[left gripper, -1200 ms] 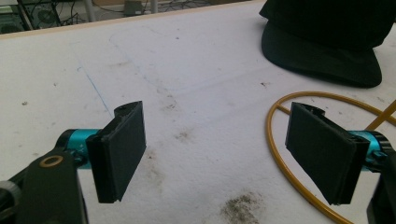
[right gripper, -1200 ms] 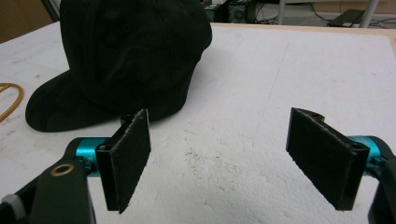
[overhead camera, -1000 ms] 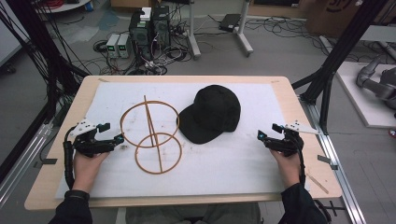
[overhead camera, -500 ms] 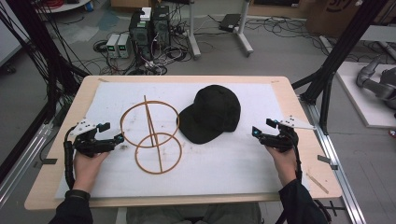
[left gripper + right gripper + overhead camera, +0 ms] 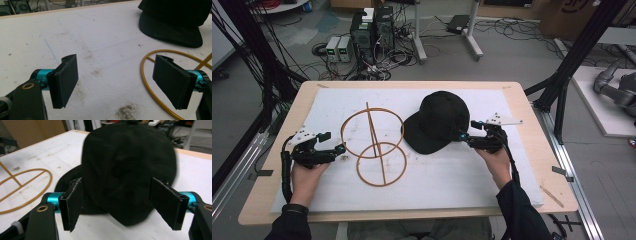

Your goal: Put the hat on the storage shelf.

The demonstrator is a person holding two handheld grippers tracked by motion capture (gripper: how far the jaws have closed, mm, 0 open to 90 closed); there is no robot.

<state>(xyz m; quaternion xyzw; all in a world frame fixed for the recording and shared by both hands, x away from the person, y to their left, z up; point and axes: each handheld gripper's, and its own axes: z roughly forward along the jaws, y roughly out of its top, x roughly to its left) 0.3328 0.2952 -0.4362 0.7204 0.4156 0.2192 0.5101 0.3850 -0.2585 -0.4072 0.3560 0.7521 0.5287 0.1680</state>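
A black cap (image 5: pixel 437 120) lies on the white mat (image 5: pixel 452 170), right of centre. Left of it lies a golden wire frame (image 5: pixel 374 135) of two rings and a rod. My right gripper (image 5: pixel 464 131) is at the cap's right side; in the right gripper view its jaws (image 5: pixel 117 185) flank the cap's (image 5: pixel 127 170) near edge. They have just been closing a little, and the pads do not press the cap. My left gripper (image 5: pixel 334 142) rests open beside the frame's left ring. In the left gripper view (image 5: pixel 116 67) there is bare mat between its jaws, with the ring (image 5: pixel 143 75) near the right one.
The mat covers a wooden table (image 5: pixel 412 215). Computers (image 5: pixel 372 30) and cables sit on the floor beyond the far edge. Black frame posts (image 5: pixel 562 85) stand at the right and black cables hang at the left.
My right gripper has moved left across the mat, from near the table's right edge up to the cap. The left gripper, cap and wire frame have stayed put.
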